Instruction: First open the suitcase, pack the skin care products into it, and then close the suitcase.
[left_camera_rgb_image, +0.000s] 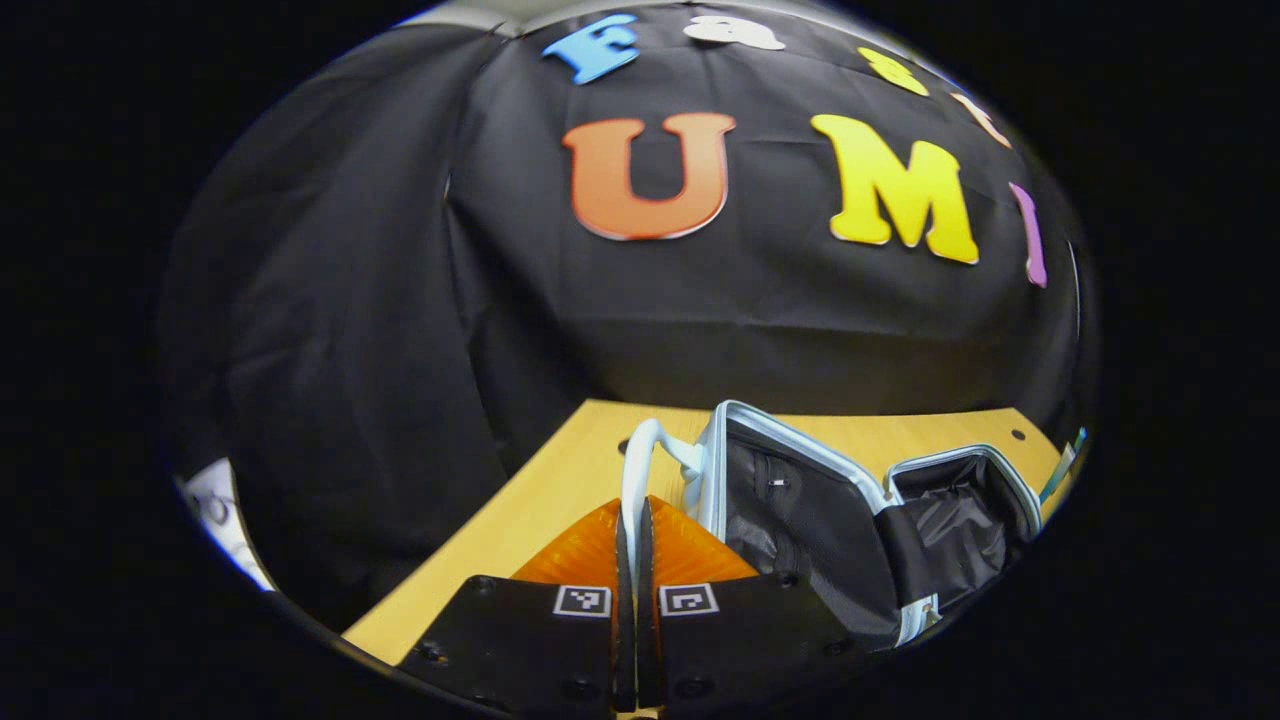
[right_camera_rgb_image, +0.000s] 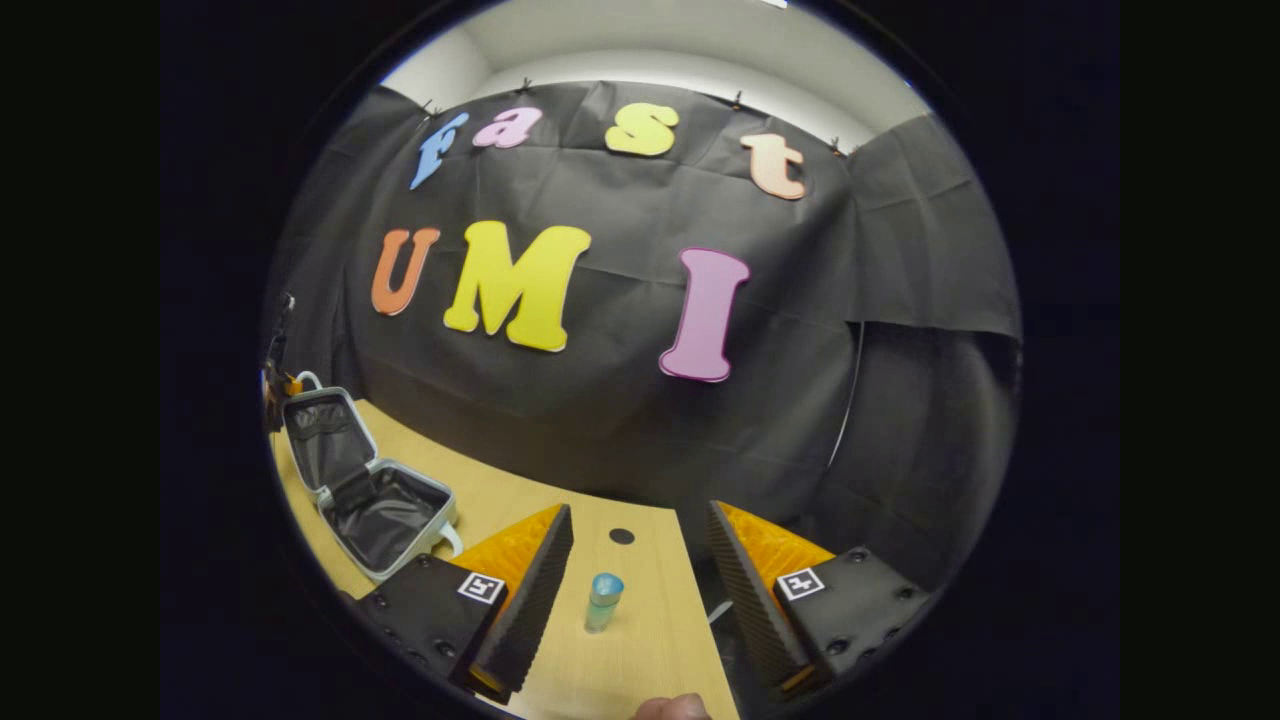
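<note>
Left gripper view: left gripper (left_camera_rgb_image: 634, 530) clamped on suitcase handle (left_camera_rgb_image: 640, 455), lid (left_camera_rgb_image: 790, 500) held propped | right gripper (right_camera_rgb_image: 632, 570) spread wide, skincare bottle (right_camera_rgb_image: 603, 601) bracketed for pickup.

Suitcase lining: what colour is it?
Black, inside the open suitcase; clearest in the right gripper view.

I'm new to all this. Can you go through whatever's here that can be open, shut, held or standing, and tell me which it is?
suitcase: open, lid propped up, nothing visible inside.
suitcase handle: pinched between the left gripper's fingers.
left gripper: shut on the handle.
right gripper: open, fingers wide apart.
small bottle: standing upright on the table, cap on, between the right gripper's fingers, untouched.
</note>
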